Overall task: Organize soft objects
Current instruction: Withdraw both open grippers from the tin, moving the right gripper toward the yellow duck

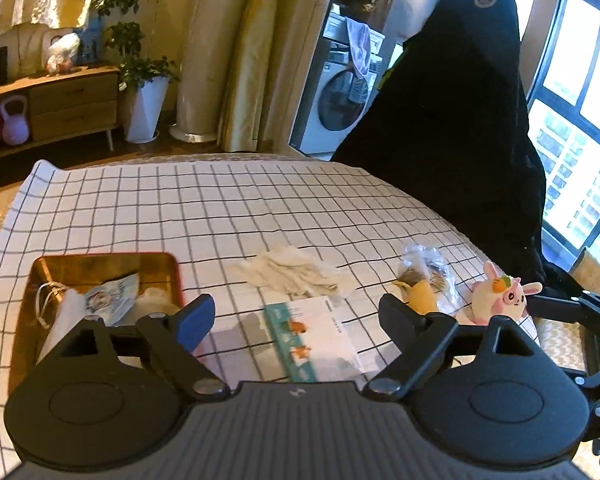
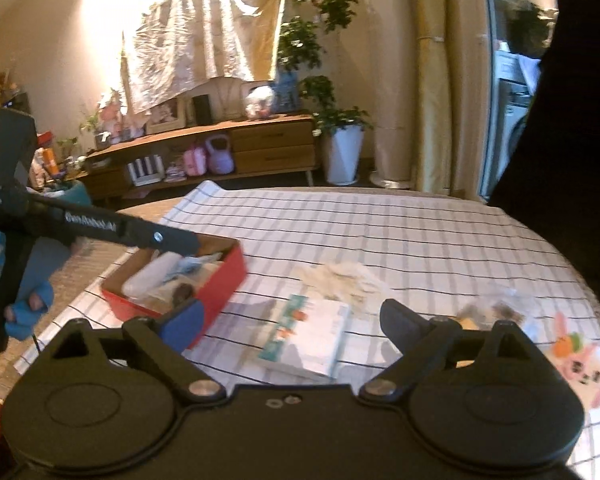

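A red tin box with a gold inside holds several soft packets at the left of the checked cloth. A crumpled cream cloth lies mid-table. A packet with a green edge lies in front of it. A clear bag with a yellow item and a pink bunny plush sit at the right. My left gripper is open and empty above the packet. My right gripper is open and empty, above the packet, with the box, the cream cloth and the plush around it.
A black-draped chair stands behind the table's right side. A wooden sideboard, a potted plant and a washing machine are in the background. The other gripper's body shows at the left of the right wrist view.
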The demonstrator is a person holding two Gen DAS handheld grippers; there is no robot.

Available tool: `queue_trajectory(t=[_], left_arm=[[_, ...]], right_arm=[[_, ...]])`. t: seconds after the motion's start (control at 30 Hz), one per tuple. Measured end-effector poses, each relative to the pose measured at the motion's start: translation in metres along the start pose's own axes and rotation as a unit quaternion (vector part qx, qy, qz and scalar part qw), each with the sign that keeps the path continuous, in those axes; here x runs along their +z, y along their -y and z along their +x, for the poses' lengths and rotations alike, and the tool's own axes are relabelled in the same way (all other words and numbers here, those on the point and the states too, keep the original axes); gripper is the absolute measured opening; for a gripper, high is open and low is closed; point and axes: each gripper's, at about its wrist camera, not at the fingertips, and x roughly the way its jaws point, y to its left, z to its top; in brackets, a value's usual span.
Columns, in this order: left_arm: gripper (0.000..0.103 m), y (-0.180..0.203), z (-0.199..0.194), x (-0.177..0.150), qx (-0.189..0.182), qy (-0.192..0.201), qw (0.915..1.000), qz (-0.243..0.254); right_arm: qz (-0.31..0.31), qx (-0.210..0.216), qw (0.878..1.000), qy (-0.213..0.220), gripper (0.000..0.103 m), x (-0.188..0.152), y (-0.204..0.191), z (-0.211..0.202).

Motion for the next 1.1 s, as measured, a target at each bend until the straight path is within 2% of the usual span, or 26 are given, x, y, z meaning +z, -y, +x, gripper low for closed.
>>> queue_trajectory(t=[0.07,0.13,0.27,0.5,0.57,0.7,1.1], left_arm=[[0.103,0.009,0.009,0.002,-0.001,0.001,1.0,0.009],[0.103,0.016,0.018,0.003,-0.007,0.003,0.9998,0.017],[0.103,0.027,0.046,0.008,-0.018,-0.019,0.9996,0.014],[0.103,0.038,0.095,0.022,0.0,-0.047,0.9989,-0.008],[0.103,0.039,0.108,0.025,-0.005,-0.05,0.9986,-0.012],[0.103,0.041,0.139,0.03,0.008,-0.071,0.9971,-0.027],[0.103,0.042,0.223,0.03,0.081,-0.124,0.9882,-0.041]], right_arm=[[0.0,-0.014,1.0,0.0,0.095,-0.007,0.01,-0.003],[0.004,-0.028,1.0,0.0,0.096,-0.014,0.022,-0.004],[0.015,-0.051,0.999,-0.008,0.096,-0.029,0.042,0.0],[0.022,-0.066,0.997,-0.026,0.096,-0.047,0.069,0.017],[0.025,-0.068,0.997,-0.03,0.096,-0.051,0.076,0.024],[0.033,-0.066,0.996,-0.04,0.096,-0.055,0.088,0.038],[0.054,-0.083,0.992,-0.076,0.095,-0.062,0.119,0.091]])
